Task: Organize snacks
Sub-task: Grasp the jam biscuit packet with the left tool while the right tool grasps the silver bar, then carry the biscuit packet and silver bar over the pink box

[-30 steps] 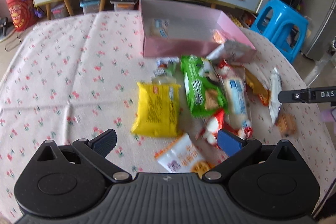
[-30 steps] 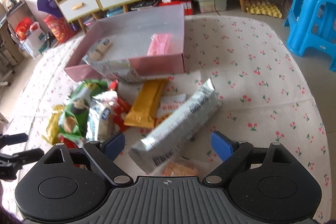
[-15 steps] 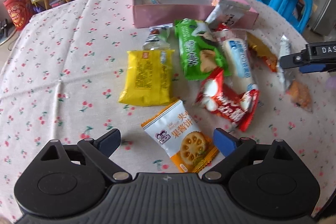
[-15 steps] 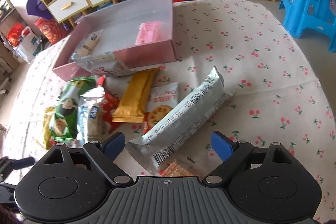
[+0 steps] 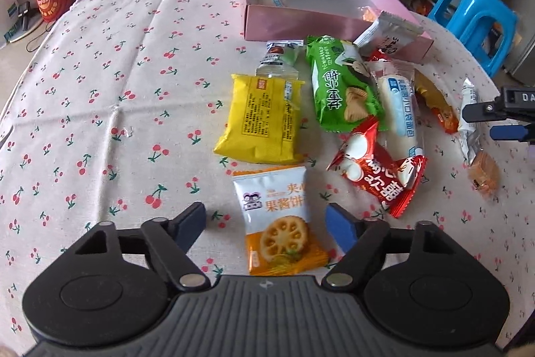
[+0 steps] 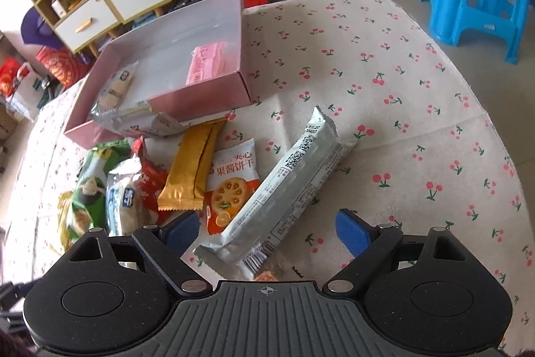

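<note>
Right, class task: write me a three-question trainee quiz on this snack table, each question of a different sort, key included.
1. True or false: the pink cardboard box is empty.
2. Which packet lies between the left gripper fingers: A yellow, B white-and-orange biscuit packet, C green?
3. Fill in: the long silver wrapper lies between the open fingers of the ___ gripper.

Key: 1 false; 2 B; 3 right.

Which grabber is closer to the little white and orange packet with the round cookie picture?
Left. The left gripper straddles the white and orange cookie packet, jaws just closing around it, not yet touching. The right gripper hovers far off beside the long silver wrapper.
</note>
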Demonstrator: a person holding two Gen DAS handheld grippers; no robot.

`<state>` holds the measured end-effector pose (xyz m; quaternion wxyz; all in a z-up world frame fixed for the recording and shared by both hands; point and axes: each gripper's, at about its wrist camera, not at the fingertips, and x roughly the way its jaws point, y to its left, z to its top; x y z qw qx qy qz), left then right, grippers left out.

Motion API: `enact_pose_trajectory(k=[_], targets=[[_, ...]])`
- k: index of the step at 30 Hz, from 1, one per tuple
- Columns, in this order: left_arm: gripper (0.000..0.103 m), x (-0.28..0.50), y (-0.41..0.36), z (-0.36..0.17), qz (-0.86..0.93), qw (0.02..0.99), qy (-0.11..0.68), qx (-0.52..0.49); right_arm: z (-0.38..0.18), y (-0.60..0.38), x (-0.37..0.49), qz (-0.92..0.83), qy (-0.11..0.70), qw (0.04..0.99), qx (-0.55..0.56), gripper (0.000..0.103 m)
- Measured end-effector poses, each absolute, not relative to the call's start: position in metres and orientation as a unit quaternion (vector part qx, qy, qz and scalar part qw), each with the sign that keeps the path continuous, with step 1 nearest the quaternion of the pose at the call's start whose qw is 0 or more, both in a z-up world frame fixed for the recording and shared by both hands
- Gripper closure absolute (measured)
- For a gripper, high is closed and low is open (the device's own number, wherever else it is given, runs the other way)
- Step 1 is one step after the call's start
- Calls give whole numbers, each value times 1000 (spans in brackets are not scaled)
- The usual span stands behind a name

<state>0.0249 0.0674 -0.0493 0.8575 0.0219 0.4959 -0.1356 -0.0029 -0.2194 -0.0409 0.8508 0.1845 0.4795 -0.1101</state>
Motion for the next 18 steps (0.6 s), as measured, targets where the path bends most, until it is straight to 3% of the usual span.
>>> enact_pose_trajectory(k=[2,5,12,15,18], targets=[[34,27,66,-49,-134,857,497,15,-43,-221,-2,-113,479,849,192,15],[44,29,68,-49,-126,859,496,9,-47,-223,0,-116,483,844,202,28],[54,30,68,-47,-116,861,495,18,-51,-222,1,-120,483,844,197,54],[64,31,69,-47,-114,861,495,22,-50,-222,1,-122,485,843,198,60],[66,32,69,-46,-115,860,497,18,-49,-222,1,-119,487,842,200,65]])
